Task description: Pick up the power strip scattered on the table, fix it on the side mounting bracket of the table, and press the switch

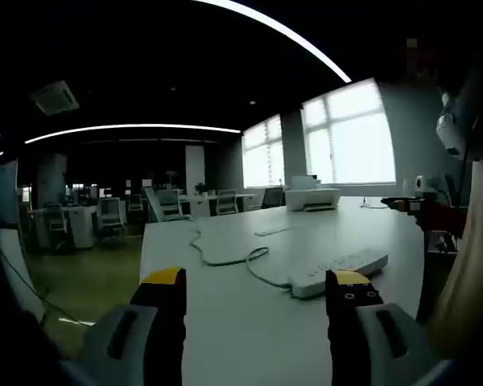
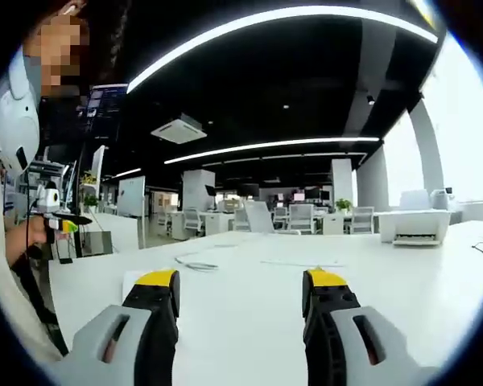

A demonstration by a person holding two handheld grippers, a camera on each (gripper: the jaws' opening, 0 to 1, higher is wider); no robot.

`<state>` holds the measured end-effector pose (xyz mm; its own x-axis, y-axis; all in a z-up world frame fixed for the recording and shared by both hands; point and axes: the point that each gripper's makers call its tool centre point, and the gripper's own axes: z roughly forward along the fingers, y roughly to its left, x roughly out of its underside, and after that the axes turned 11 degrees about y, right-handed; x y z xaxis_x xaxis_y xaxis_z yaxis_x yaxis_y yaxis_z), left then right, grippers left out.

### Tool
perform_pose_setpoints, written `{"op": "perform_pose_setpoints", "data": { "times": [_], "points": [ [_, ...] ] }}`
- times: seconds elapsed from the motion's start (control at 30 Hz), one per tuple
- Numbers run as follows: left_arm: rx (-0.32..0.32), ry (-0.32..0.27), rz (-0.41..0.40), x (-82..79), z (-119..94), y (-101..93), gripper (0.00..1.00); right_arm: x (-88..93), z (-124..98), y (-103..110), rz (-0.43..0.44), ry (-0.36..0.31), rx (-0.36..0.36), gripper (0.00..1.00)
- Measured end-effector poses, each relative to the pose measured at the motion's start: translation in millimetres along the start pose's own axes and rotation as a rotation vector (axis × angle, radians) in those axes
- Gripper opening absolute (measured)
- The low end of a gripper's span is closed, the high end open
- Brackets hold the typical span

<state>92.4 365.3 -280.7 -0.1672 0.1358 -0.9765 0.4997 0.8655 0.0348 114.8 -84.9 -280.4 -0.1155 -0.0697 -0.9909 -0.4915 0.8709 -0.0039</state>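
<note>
A white table [image 1: 249, 322] spreads under both views; a printer [image 1: 311, 198] sits at its far edge; the white power strip [image 1: 338, 270] lies ahead of the left gripper [image 1: 258, 291], its cord [image 1: 225, 256] apparently looping away; the right gripper [image 2: 240, 291] hovers over bare tabletop; both grippers' jaws are spread, holding nothing.

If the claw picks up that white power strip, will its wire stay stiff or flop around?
Probably flop: the cord already lies in loose curves on the table, so it would likely dangle and drag. The power strip itself looks like a long rigid bar, so it should stay straight, though gripped at one end it may tilt.
</note>
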Motion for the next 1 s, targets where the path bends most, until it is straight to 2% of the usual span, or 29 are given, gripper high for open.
{"op": "perform_pose_setpoints", "data": {
  "times": [1.0],
  "points": [
    [0.026, 0.006, -0.005, 3.2, 3, -8.7, 0.74, -3.6, -5, 11, -0.030, -0.006, -0.033, 0.58]
  ]
}}
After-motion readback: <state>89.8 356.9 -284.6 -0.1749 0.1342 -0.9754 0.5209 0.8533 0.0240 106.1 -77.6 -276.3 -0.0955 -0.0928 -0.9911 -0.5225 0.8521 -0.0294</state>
